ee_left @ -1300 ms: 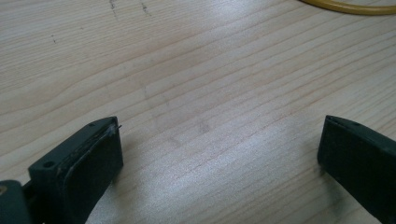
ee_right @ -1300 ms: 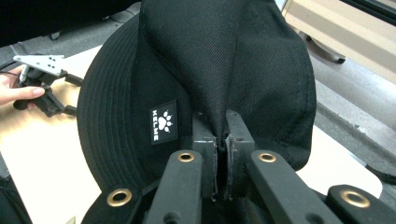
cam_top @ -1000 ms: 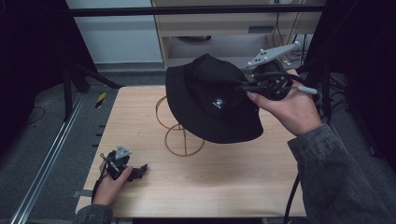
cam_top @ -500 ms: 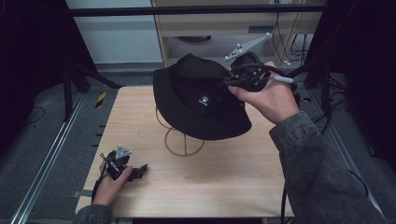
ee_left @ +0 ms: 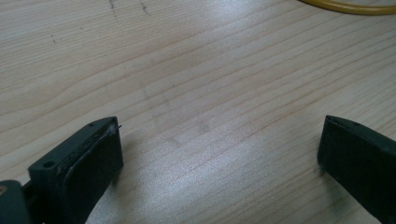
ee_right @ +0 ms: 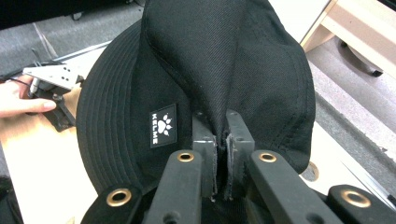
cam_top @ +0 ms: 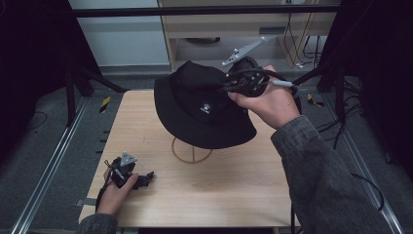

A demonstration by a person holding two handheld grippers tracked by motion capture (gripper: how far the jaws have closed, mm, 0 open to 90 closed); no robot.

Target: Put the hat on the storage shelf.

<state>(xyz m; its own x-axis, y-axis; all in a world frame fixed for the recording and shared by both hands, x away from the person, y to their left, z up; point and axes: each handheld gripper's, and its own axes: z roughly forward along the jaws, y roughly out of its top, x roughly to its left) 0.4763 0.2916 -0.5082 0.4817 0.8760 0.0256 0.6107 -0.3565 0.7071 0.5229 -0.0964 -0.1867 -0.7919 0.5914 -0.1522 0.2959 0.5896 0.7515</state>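
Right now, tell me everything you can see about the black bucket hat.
The black bucket hat looks like woven fabric, with a stitched all-round brim and a small black label bearing a white paw print. The right gripper pinches a fold of its crown, holding it tilted in the air above the yellow wire stand on the wooden table.

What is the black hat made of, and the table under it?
The black hat looks like woven cloth, matte: fine weave lines show, and it folds where the right gripper pinches it. The table looks like pale wood with a smooth, slightly shiny finish: long grain lines and a soft light glare.
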